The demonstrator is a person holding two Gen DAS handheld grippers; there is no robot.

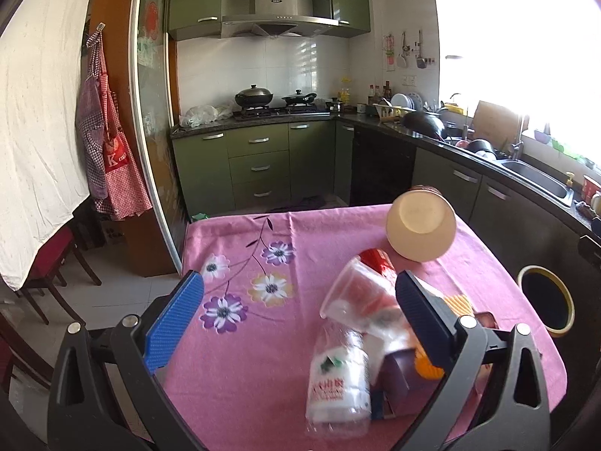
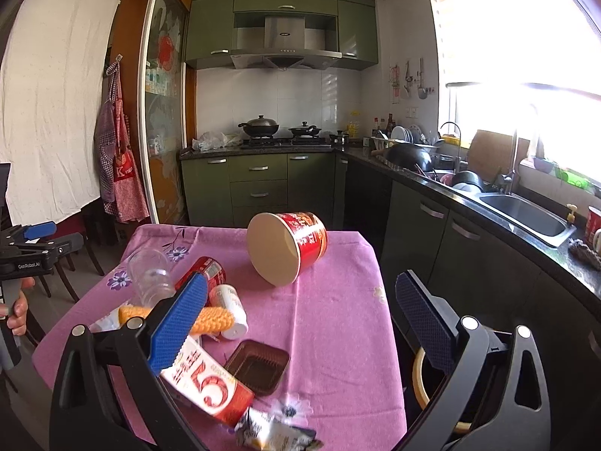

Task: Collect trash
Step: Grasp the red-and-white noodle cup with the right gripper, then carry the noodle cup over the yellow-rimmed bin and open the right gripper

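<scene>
Held on the bench (image 2: 338,300), all trash uncollected: tub (image 2: 287,248) tipped at the far end, and nearer than the tub a heap of can (image 2: 210,268), clear cup (image 2: 150,274), white bottle (image 2: 233,312), corn (image 2: 210,319), brown tray (image 2: 257,366) and wrappers, with the bin (image 1: 546,302) off the bench's right edge, beyond the tub's side. We hold both tongs, left (image 1: 300,323) and right (image 2: 300,323), released and empty above the heap, levelled forward, the person's hand (image 2: 17,308) gripping the left handle. We judge one light piece best taken first, pinched squarely, leaving the tub for a wider grasp.
</scene>
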